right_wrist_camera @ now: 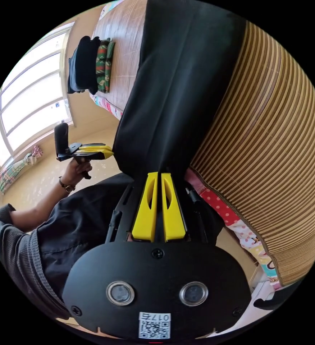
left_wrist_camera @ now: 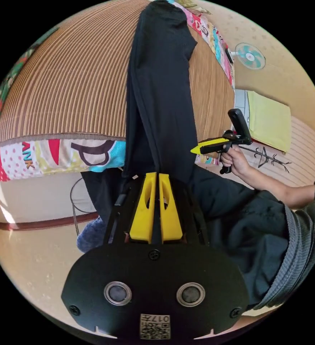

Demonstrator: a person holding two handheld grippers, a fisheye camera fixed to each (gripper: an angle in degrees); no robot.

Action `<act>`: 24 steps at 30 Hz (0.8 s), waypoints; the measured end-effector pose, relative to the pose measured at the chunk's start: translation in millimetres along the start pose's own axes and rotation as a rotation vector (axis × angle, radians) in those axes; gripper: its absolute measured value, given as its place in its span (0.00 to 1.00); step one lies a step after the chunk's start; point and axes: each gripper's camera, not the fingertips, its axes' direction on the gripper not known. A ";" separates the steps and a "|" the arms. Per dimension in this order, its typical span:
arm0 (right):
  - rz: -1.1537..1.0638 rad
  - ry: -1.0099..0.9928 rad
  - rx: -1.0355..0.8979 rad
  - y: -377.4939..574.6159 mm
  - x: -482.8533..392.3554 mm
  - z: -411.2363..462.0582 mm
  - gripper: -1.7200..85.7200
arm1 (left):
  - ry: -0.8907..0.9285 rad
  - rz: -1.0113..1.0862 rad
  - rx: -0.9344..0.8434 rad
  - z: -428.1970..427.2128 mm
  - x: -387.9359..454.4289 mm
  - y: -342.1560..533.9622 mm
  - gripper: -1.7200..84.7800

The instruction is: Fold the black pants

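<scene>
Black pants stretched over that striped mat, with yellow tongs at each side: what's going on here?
A person is folding the black pants using a handheld gripper in each hand. The pants lie lengthwise on a striped bamboo mat covering a bed. The left gripper and the right gripper each sit closed at the near end of the fabric, apparently pinching it by the bed's edge. A stack of folded clothes waits at the mat's far end.

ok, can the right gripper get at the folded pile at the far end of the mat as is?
Probably not. The right gripper looks shut on the black pants at the mat's near edge; the folded pile lies far off along the mat. It would have to let go first.
</scene>
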 end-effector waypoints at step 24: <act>0.219 -0.424 0.546 -27.5 132.2 -127.2 0.15 | 0.104 -0.022 0.326 -27.0 54.0 -131.3 0.17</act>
